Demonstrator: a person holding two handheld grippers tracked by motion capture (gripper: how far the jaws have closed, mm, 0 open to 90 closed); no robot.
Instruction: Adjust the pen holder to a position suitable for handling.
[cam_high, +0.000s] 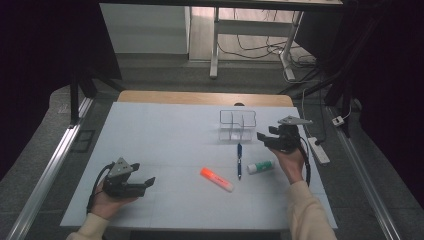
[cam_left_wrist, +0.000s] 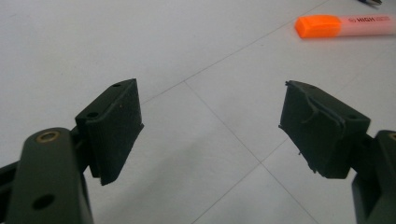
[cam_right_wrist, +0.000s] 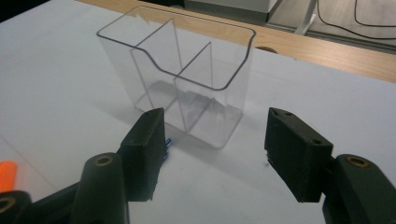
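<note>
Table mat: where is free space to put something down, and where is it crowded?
The white mat is bare across its far-left half, from the clear organizer leftward to the mat's edge. The near-right corner is also free. It is crowded between the organizer and the orange highlighter, blue pen and glue stick.

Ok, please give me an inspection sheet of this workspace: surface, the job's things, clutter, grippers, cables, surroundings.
Surface: white table top, wooden strip along its far edge.
Job's things: clear divided organizer standing upright and empty; blue pen, orange highlighter and glue stick lying on the table nearer the person.
Clutter: nothing seen.
Grippers: left gripper open, nothing between its jaws, low over the table; right gripper open, nothing between its jaws, facing the organizer.
Cables: black cable on each gripper; loose cables and a power strip on the floor.
Surroundings: dark curtains at the sides, desk legs beyond the table.
</note>
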